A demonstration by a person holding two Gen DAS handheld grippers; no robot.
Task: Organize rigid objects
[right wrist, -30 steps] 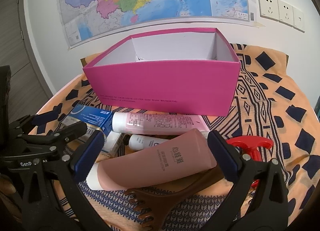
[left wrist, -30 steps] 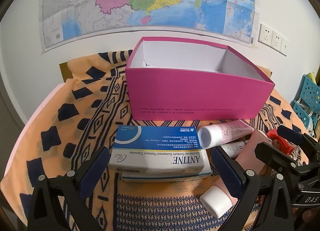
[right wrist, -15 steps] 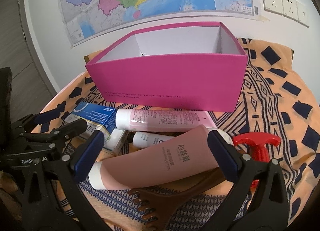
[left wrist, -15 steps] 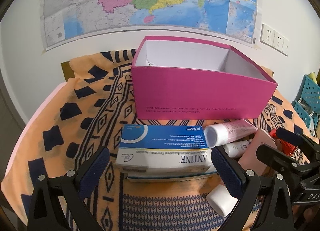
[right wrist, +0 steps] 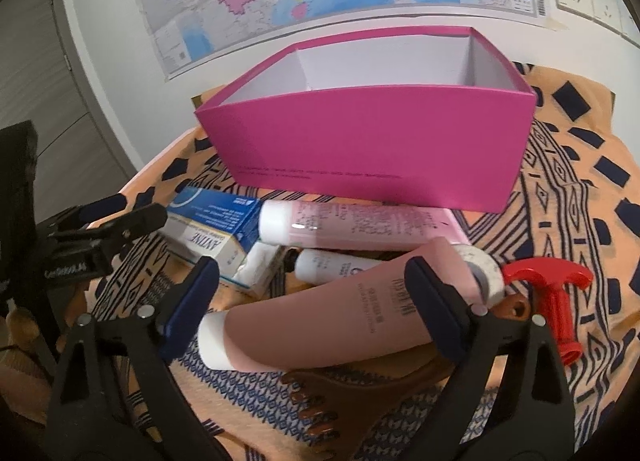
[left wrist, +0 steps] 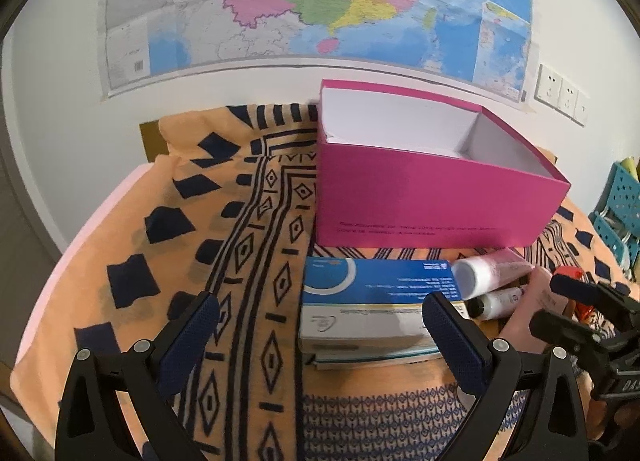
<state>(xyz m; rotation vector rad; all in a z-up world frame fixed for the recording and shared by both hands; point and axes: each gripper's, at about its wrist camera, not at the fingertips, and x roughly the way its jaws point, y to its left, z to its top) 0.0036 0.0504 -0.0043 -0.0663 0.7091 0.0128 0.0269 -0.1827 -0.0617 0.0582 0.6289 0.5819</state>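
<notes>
my left gripper wide, nothing between | blue medicine box, white-capped pink tubes, brown comb, red handle all lie on cloth before pink box | my right gripper closing around dusty-pink tube, not yet pinched | box looks empty, all sorting left

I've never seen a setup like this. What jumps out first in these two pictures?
The open pink box at the back of the patterned cloth, with a big map on the wall behind. In front of it lies a clutter: a blue-and-white carton, pink tubes and a red tool. The right gripper, its jaws closing, straddles the large pink tube without pressing it; the left gripper is open beside the carton.
</notes>
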